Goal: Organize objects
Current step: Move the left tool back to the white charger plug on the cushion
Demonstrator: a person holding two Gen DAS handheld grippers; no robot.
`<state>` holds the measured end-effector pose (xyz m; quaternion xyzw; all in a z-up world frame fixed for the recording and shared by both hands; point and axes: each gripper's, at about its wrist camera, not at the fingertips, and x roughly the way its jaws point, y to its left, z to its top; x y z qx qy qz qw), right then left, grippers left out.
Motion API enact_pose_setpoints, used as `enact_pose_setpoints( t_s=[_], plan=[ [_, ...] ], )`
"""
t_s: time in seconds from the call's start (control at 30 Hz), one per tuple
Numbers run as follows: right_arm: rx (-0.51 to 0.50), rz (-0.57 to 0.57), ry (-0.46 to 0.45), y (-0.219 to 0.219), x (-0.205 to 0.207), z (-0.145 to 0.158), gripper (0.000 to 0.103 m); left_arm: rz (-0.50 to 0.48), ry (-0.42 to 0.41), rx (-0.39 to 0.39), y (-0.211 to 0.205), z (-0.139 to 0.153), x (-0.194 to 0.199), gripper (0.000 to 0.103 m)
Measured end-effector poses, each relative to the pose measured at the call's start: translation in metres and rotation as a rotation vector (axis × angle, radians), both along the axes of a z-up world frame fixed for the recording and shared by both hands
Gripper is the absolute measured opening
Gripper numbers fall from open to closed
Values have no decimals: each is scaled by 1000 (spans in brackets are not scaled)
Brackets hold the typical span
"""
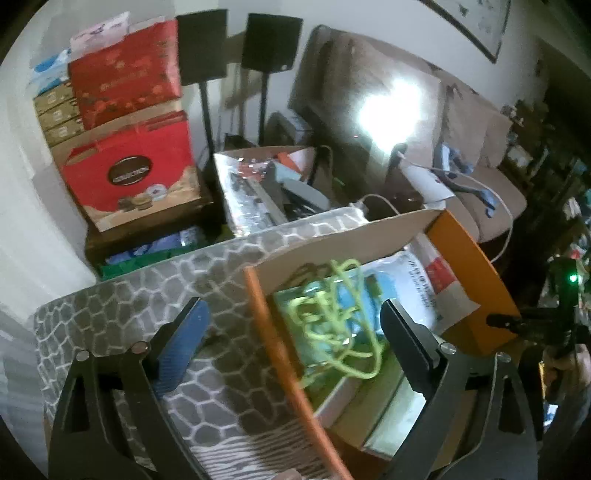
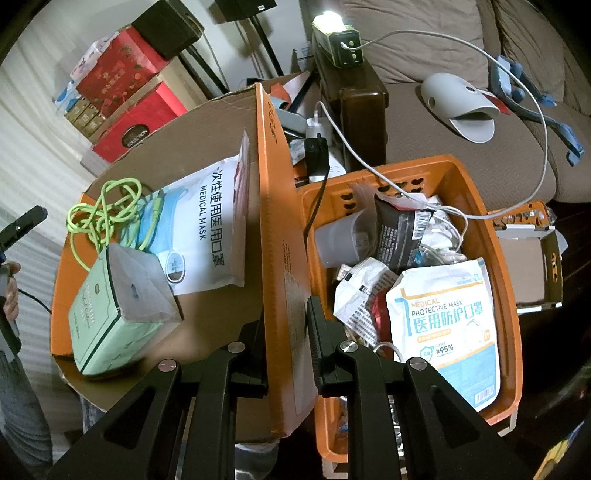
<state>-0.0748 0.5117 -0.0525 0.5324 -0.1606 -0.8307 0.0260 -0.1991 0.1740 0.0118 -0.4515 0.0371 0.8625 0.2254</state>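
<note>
Meanwhile right gripper [image 2: 286, 338] jaws clamp orange box wall [image 2: 280, 236]; left gripper [image 1: 295, 325] jaws wide, empty above green cable [image 1: 332, 317].

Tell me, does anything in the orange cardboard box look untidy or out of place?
Yes. The lime-green cord lies in a loose tangle on the medical mask packet, not coiled. The mint-green carton lies tilted in the orange cardboard box, one corner raised.

White wall [image 1: 29, 206], brown sofa [image 2: 443, 140] with tan cushions, two black speakers on stands [image 1: 201, 48], framed picture [image 1: 476, 26], bright lamp glare [image 1: 388, 114], stacked red boxes [image 1: 129, 110]
</note>
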Motion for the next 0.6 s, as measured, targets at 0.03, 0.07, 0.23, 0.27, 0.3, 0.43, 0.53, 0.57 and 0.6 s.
enact_pose_setpoints(
  t_s=[0.03, 0.07, 0.23, 0.27, 0.3, 0.43, 0.53, 0.57, 0.6],
  plan=[
    [0, 0, 0, 0, 0, 0, 16, 8, -1, -1, -7, 0, -1, 96],
    [1, 0, 0, 0, 0, 0, 16, 19, 0, 0, -13, 0, -1, 97],
    [0, -11, 0, 0, 0, 0, 16, 69, -5, -8, -47, -4, -4, 97],
    [-1, -12, 1, 0, 0, 0, 16, 76, -8, -10, -53, -5, -4, 97],
    [0, -11, 1, 0, 0, 0, 16, 88, -11, -14, -60, -7, -5, 97],
    [0, -12, 1, 0, 0, 0, 16, 124, -27, -30, -84, -14, -7, 97],
    [1, -11, 0, 0, 0, 0, 16, 150, -37, -40, -99, -20, -8, 97],
    [1, -16, 0, 0, 0, 0, 16, 155, -42, -40, -103, -22, -8, 97],
    [0, -16, 0, 0, 0, 0, 16, 162, -51, -38, -108, -25, -9, 97]
  ],
)
